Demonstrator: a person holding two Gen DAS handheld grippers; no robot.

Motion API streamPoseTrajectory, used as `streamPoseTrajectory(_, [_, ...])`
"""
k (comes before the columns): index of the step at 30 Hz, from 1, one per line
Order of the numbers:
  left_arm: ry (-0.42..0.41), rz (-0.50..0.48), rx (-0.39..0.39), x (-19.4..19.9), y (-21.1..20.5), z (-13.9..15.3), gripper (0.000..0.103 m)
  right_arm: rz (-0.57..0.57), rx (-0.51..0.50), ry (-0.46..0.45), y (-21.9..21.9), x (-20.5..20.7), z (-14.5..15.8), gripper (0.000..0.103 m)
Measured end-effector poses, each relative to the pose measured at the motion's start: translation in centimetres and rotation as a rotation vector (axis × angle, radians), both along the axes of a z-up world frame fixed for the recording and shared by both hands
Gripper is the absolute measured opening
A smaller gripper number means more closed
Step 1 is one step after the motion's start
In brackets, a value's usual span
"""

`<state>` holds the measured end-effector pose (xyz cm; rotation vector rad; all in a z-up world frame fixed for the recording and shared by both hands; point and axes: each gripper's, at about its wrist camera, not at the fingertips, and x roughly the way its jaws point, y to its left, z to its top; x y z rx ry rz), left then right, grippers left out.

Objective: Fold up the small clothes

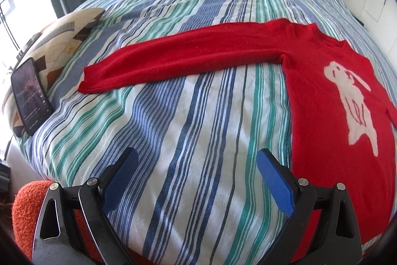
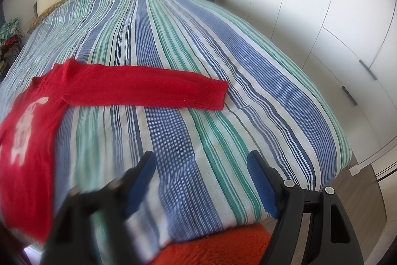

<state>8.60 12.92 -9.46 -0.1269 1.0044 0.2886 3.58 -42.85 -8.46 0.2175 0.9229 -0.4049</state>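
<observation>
Nearest the lens in each view: blue-padded jaws, both pairs standing apart with nothing between them. Left gripper (image 1: 197,163) hangs over bare striped bedspread (image 1: 188,131); right gripper (image 2: 201,165) does the same on its side. Neither touches cloth. Left finger of the right pair is blurred, but the gap reads clearly.

Red sweater (image 1: 335,116) lies flat on the bed, front up, with a white animal figure (image 1: 352,101) showing. In the left view the body sits at 3 o'clock, just beside the right-hand jaw, and the left sleeve (image 1: 178,61) runs out straight toward 9–10 o'clock, cuff well apart from the body. In the right view the body is at 9 o'clock and the other sleeve (image 2: 148,88) stretches toward 2–3 o'clock.

Judgement: the garment looks spread on purpose, sleeves out and smooth, so each fold has a clean edge. One gripper to each side suits a symmetrical fold. Folding not yet begun; likely first grasp is a cuff or a side hem.

Orange fuzzy fabric (image 1: 27,205) at 7–8 o'clock below the left gripper; what it is, I cannot tell. Phone (image 1: 31,96) propped against a patterned pillow (image 1: 62,41) at 9 o'clock, screen lit, facing the bed's near end. Wardrobe doors (image 2: 335,29) on the right.
</observation>
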Motion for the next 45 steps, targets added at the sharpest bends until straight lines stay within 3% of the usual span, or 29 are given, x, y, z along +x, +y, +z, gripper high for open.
streamPoseTrajectory(4, [-0.012,-0.006,0.012,0.0,-0.1,0.1,0.097,0.032,0.097,0.000,-1.0,0.8,0.2,0.075])
streamPoseTrajectory(10, [-0.027,0.018,0.010,0.4,0.3,0.0,0.097,-0.107,0.488,-0.253,-5.8,2.6,1.2,0.075])
streamPoseTrajectory(13, [-0.033,0.028,0.004,0.4,0.4,-0.1,0.097,-0.165,0.688,-0.297,-7.0,5.3,-1.1,0.075])
streamPoseTrajectory(18, [-0.033,0.043,0.010,0.2,0.6,-0.2,0.097,-0.286,0.873,-0.285,-6.6,9.2,-6.8,0.075])
streamPoseTrajectory(20, [-0.025,0.047,0.015,0.1,0.7,-0.3,0.097,-0.361,0.888,-0.273,-6.9,9.8,-8.9,0.074])
streamPoseTrajectory(23, [-0.010,0.056,0.008,0.2,0.9,-0.6,0.097,-0.491,0.891,-0.341,-7.9,9.1,-10.3,0.064])
streamPoseTrajectory(28, [0.005,0.061,-0.001,0.6,1.0,-1.1,0.097,-0.531,0.823,-0.392,-8.8,9.3,-10.0,0.063])
streamPoseTrajectory(31, [0.015,0.057,0.000,0.7,0.8,-1.4,0.097,-0.548,0.768,-0.379,-9.4,9.5,-9.9,0.039])
streamPoseTrajectory(32, [0.015,0.056,0.003,0.7,0.7,-1.4,0.097,-0.563,0.744,-0.373,-9.7,9.5,-9.7,0.013])
streamPoseTrajectory(33, [0.014,0.055,0.005,0.7,0.7,-1.3,0.097,-0.571,0.723,-0.371,-9.9,9.4,-9.3,0.005])
streamPoseTrajectory(36, [0.015,0.052,-0.001,0.8,0.7,-1.4,0.097,-0.487,0.623,-0.386,-9.4,10.7,-5.6,0.005])
streamPoseTrajectory(39, [0.024,0.041,-0.006,1.2,0.4,-1.7,0.097,-0.267,0.531,-0.428,-6.1,14.4,0.7,0.005])
streamPoseTrajectory(42, [0.024,0.027,0.003,1.5,0.1,-1.7,0.097,0.021,0.475,-0.449,0.6,19.5,6.7,0.005])
streamPoseTrajectory(45, [0.022,0.021,0.016,1.4,0.0,-1.6,0.097,0.287,0.459,-0.424,9.2,24.2,10.1,0.005])
